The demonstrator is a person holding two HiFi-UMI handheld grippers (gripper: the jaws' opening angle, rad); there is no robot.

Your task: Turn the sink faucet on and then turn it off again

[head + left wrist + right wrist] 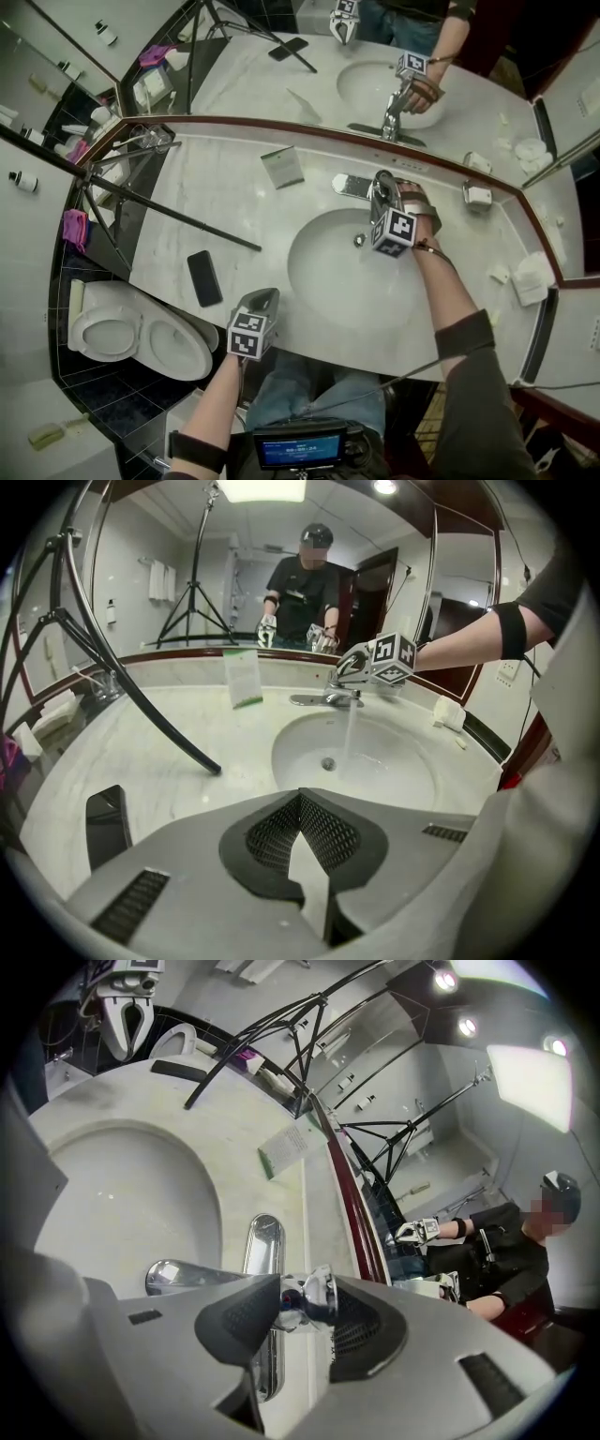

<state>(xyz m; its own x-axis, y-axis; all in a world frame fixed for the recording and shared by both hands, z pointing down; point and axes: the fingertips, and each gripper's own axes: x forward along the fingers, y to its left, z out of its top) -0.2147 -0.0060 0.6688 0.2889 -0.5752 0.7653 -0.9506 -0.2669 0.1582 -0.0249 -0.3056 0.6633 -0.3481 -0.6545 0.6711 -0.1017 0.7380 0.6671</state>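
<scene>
Two in all, left gripper (262, 300) and right gripper (383, 192); one each of faucet (349, 186), sink (323, 281), phone (204, 277), toilet (178, 347), card (282, 167)

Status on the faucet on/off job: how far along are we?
Done: the faucet is on; water runs from the faucet into the sink basin.
In hand: the right hand-held gripper is closed on the faucet handle, placed to shut it off.
Remaining: the off turn, since the water hasn't stopped. The left hand-held gripper is shut and empty.
</scene>
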